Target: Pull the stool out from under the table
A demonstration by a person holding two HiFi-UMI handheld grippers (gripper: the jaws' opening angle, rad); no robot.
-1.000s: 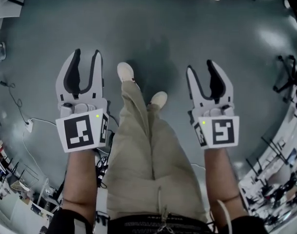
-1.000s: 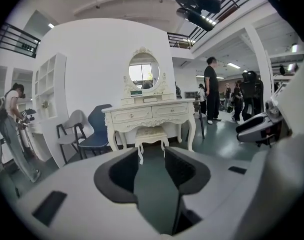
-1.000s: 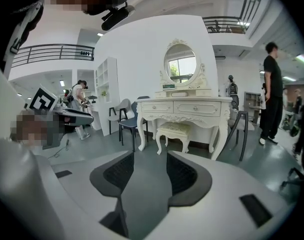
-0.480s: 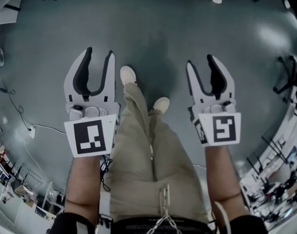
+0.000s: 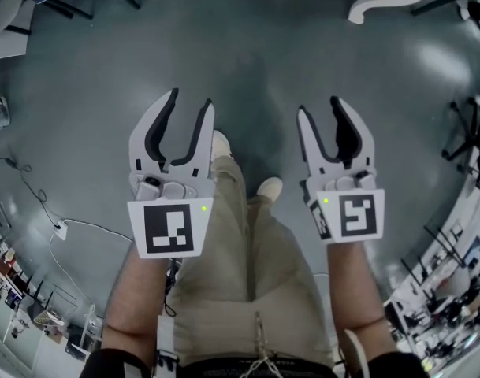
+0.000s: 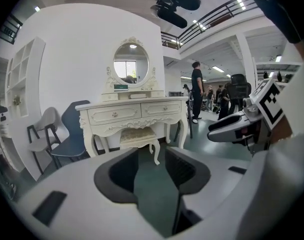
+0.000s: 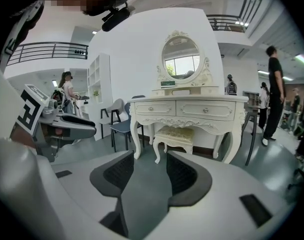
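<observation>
A cream upholstered stool with carved white legs stands tucked under a white dressing table that carries an oval mirror. In the left gripper view the same stool sits under the table. Both lie a few steps ahead of me. My left gripper and right gripper are held over the floor, side by side, both open and empty. In the head view only the table's white feet show at the top edge.
A grey chair and a blue chair stand left of the table. People stand at the right in the background. Cables lie on the floor at my left, and wheeled chair bases stand at my right.
I have walked closer to the dressing table: it and the stool look larger in both gripper views, and the table's feet have come into the head view. Both grippers stay open.
</observation>
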